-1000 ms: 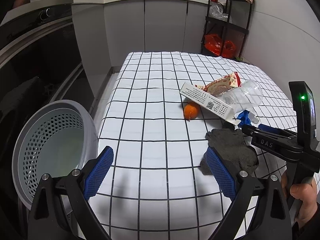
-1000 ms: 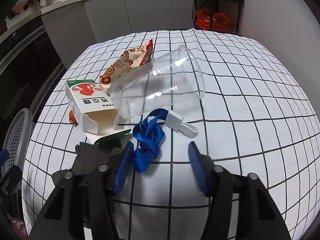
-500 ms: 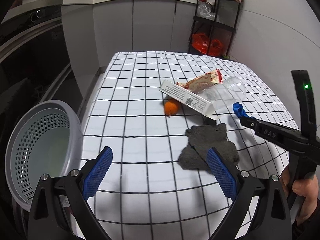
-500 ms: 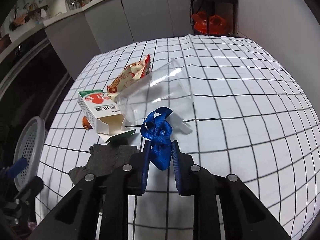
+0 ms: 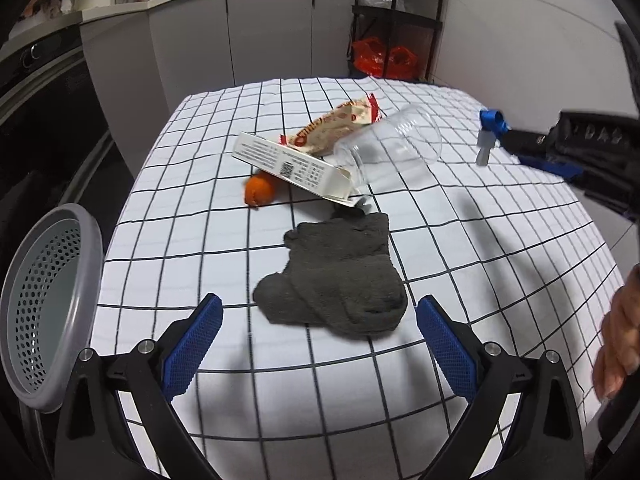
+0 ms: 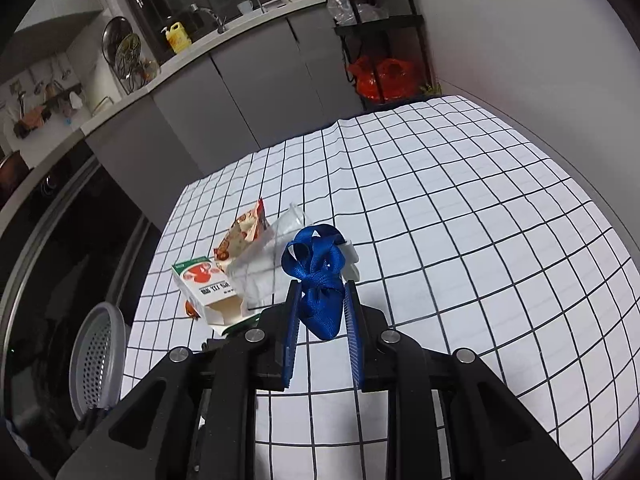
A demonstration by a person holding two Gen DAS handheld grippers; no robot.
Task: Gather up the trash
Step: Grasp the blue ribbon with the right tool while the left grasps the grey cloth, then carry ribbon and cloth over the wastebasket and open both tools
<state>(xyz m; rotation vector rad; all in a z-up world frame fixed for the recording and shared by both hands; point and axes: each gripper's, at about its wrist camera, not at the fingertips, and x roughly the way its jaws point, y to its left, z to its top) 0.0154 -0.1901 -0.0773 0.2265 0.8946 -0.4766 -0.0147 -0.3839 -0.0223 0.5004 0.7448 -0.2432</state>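
Observation:
My right gripper [image 6: 321,292] is shut on a blue strap [image 6: 318,276] with a white clip [image 6: 352,258], held well above the checked tablecloth [image 6: 460,220]; it also shows in the left wrist view [image 5: 491,120]. My left gripper [image 5: 318,338] is open and empty, just short of a dark grey sock [image 5: 340,276]. Beyond lie an orange [image 5: 259,192], a white carton [image 5: 292,164], a snack wrapper [image 5: 340,122] and a clear plastic cup [image 5: 390,146]. A grey perforated basket [image 5: 44,304] hangs off the table's left side.
Grey kitchen cabinets [image 5: 260,32] stand behind the table. A black shelf rack [image 5: 396,20] with red bags [image 5: 382,58] stands at the back right. A dark oven front [image 5: 36,120] is on the left. The person's hand [image 5: 620,328] shows at right.
My right gripper has shut on the blue strap and lifted it off the table. My left gripper stayed open and moved so the sock now lies ahead between its fingers.

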